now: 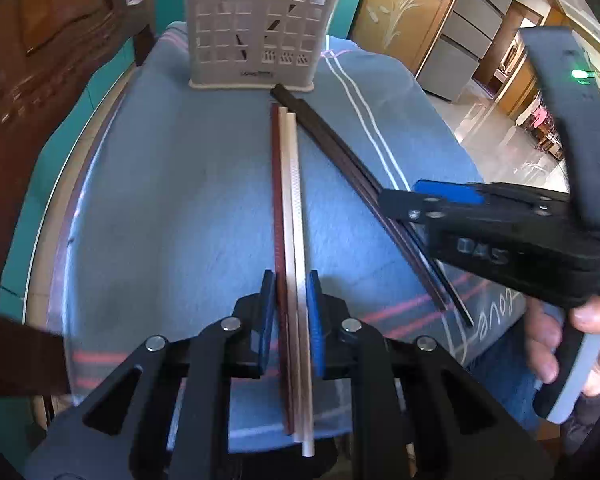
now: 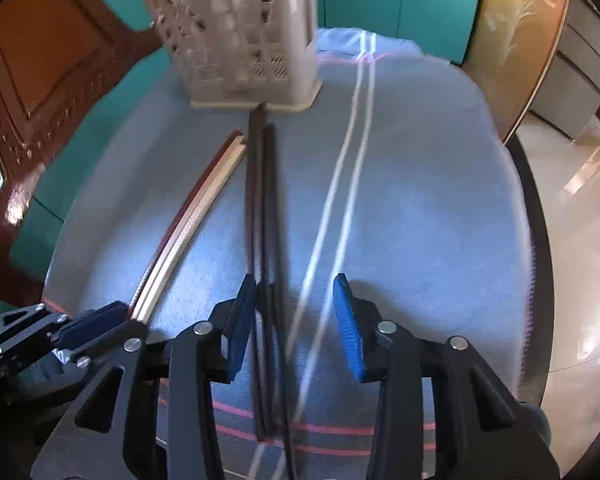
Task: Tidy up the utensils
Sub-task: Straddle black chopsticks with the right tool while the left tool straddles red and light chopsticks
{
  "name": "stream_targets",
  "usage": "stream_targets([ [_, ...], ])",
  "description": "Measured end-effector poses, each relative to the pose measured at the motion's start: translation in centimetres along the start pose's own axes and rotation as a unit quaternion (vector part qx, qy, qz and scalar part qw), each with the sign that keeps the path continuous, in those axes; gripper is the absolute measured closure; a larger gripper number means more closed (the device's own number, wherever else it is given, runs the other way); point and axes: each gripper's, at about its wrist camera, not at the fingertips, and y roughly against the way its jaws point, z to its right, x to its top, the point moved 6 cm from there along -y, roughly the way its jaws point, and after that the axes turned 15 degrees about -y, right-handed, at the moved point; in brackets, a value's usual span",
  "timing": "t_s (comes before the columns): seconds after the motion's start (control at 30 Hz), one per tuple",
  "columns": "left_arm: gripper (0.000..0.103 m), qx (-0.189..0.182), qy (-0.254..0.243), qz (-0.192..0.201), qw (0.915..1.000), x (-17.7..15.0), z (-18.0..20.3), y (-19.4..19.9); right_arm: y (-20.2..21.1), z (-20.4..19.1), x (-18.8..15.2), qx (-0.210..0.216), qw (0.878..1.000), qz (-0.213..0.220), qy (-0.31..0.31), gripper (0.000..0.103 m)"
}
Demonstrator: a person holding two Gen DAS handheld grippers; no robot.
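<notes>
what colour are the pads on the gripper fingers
Blue ribbed pads on black fingers, clearest in the right wrist view.

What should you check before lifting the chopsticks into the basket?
1. Left gripper closed on the red and white chopsticks: ok, pads press both sides.
2. Right gripper around the dark chopsticks: not ok, still open, pair sits against one pad only.
3. Basket upright on the blue cloth: ok.
4. Room inside basket: cannot tell, some sticks already show through the holes.
5. Dark chopsticks' far tips free of the basket base: cannot tell, they look very close.
</notes>
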Motion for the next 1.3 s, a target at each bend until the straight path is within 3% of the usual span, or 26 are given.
stream_targets([
  [0.07, 0.086, 0.002, 0.001, -0.002, 1.0000, -0.5, -0.2, 0.3, -0.2, -0.4, -0.1, 0.006, 1.000, -0.010, -0.002, 0.071],
  [0.1, 0.086, 0.003, 0.000, -0.003, 1.0000, -0.6, -0.2, 0.4, -0.3, -0.7, 0.0, 0.009, 1.000, -0.011, -0.005, 0.086],
  [0.27, 0.086, 0.002, -0.005, -0.009, 0.9999, -1.2, -0.3, 0.8, -0.2, -1.5, -0.3, 0.025, 0.999, -0.017, -0.013, 0.089],
  [0.3, 0.086, 0.002, -0.006, -0.010, 0.9999, -1.1, -0.4, 0.8, 0.0, -1.4, -0.2, 0.034, 0.999, -0.016, -0.024, 0.097],
  [0.4, 0.086, 0.001, -0.004, -0.006, 1.0000, -1.1, -0.4, 1.2, 0.2, -0.3, 0.1, 0.050, 0.996, -0.027, -0.062, 0.097],
  [0.5, 0.086, 0.004, -0.005, 0.007, 1.0000, -0.5, -0.6, 1.7, 0.0, 1.5, 0.5, 0.011, 0.997, -0.018, -0.075, 0.100],
  [0.57, 0.086, 0.007, -0.005, 0.010, 0.9999, -0.2, -0.8, 1.8, 0.0, 2.1, 0.7, 0.010, 0.997, -0.017, -0.079, 0.100],
  [0.67, 0.086, 0.010, -0.001, 0.014, 0.9998, 0.3, -1.3, 1.9, 0.5, 2.3, 0.8, -0.015, 0.998, -0.001, -0.062, 0.096],
  [0.73, 0.086, 0.011, -0.001, 0.014, 0.9999, 0.7, -1.4, 1.7, 0.8, 1.6, 0.7, -0.004, 0.999, 0.007, -0.040, 0.081],
  [0.87, 0.086, 0.016, -0.007, -0.002, 0.9998, 1.1, -1.5, 0.4, -0.1, 1.0, 0.6, -0.019, 1.000, 0.002, -0.024, 0.080],
  [0.9, 0.086, 0.015, -0.007, -0.005, 0.9999, 1.1, -1.4, 0.0, -0.1, 0.9, 0.6, -0.020, 1.000, 0.005, -0.023, 0.084],
  [0.93, 0.086, 0.014, -0.007, -0.007, 0.9998, 1.1, -1.4, -0.2, -0.2, 0.9, 0.6, -0.018, 0.999, 0.007, -0.025, 0.096],
  [1.0, 0.086, 0.014, -0.007, -0.008, 0.9998, 1.1, -1.2, -0.5, -0.3, 0.9, 0.6, -0.008, 0.999, 0.005, -0.034, 0.100],
  [1.3, 0.086, 0.019, 0.009, -0.010, 0.9997, 0.9, -1.8, -0.3, 0.5, 4.8, 1.4, -0.018, 0.995, -0.005, -0.095, 0.101],
])
